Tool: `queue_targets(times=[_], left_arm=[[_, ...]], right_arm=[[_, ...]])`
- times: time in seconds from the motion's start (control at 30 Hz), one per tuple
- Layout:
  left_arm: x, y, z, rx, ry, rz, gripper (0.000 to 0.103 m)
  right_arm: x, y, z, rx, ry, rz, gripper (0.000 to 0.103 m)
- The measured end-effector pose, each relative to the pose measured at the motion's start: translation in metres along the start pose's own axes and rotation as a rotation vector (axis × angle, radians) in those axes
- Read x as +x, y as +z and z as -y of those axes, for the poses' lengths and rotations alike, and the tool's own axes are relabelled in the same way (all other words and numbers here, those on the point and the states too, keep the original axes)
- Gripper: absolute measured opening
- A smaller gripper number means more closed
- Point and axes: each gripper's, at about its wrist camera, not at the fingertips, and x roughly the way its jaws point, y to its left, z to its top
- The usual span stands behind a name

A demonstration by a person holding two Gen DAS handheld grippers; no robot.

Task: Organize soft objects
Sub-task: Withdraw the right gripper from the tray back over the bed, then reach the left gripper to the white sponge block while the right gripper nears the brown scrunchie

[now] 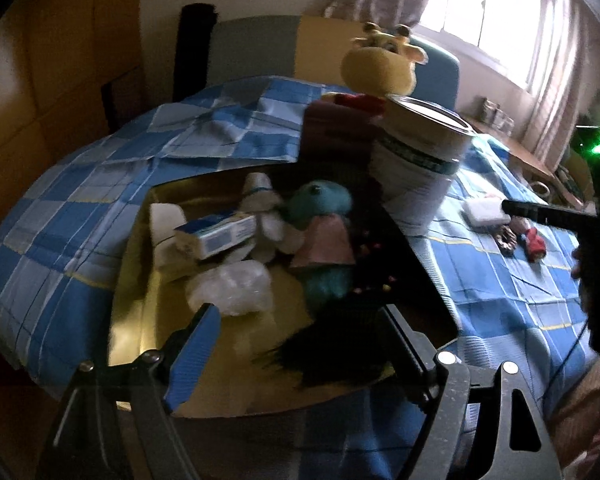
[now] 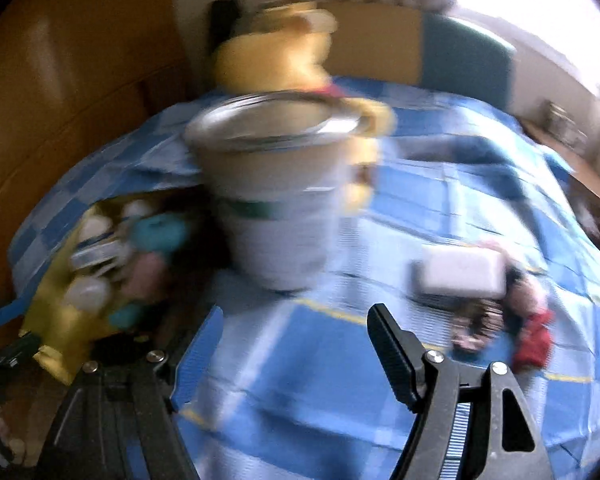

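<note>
My left gripper [image 1: 300, 340] hangs open over a yellow-lined box [image 1: 140, 280]. In the box lie a teal plush in a pink dress [image 1: 320, 236], a white plush [image 1: 266, 208], a clear plastic bag [image 1: 232, 284] and a blue-and-white carton [image 1: 216, 236]. A black furry tuft [image 1: 320, 360] lies below and between the fingers, clear of the blue pad. My right gripper [image 2: 296, 344] is open and empty over the blue checked cloth [image 2: 300, 400]. To its right lie a white pad [image 2: 460, 272] and a small doll with red [image 2: 534, 340]. The right wrist view is blurred.
A tall white tin with a green band [image 1: 420, 160] stands behind the box, beside a maroon box [image 1: 340, 128]. A yellow giraffe plush [image 1: 380, 64] sits behind them. One finger of the right gripper [image 1: 540, 213] shows at the right edge. A window lights the back right.
</note>
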Motion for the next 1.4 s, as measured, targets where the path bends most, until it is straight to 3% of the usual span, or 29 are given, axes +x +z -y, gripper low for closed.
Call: queue_targets(times=[0.23, 0.37, 0.47, 0.6, 0.97, 1.4], left_arm=[[0.005, 0.006, 0.035, 0.089, -0.029, -0.006, 0.081], [0.011, 0.01, 0.058, 0.142, -0.046, -0.013, 0.081], [0.017, 0.014, 0.072, 0.165, -0.059, -0.02, 0.081], [0.024, 0.018, 0.091, 0.204, -0.08, -0.025, 0.081], [0.046, 0.024, 0.14, 0.293, -0.127, -0.053, 0.082], [0.083, 0.047, 0.191, 0.312, -0.2, -0.121, 0.083]], right_arm=[[-0.014, -0.014, 0.122, 0.265, -0.276, 0.073, 0.076], [-0.015, -0.038, 0.175, 0.455, -0.362, 0.101, 0.076], [-0.022, -0.049, 0.202, 0.608, -0.345, 0.113, 0.076], [-0.026, -0.056, 0.218, 0.702, -0.313, 0.116, 0.076], [-0.024, -0.064, 0.226, 0.782, -0.246, 0.107, 0.076], [-0.033, -0.08, 0.247, 0.932, -0.234, 0.132, 0.076]])
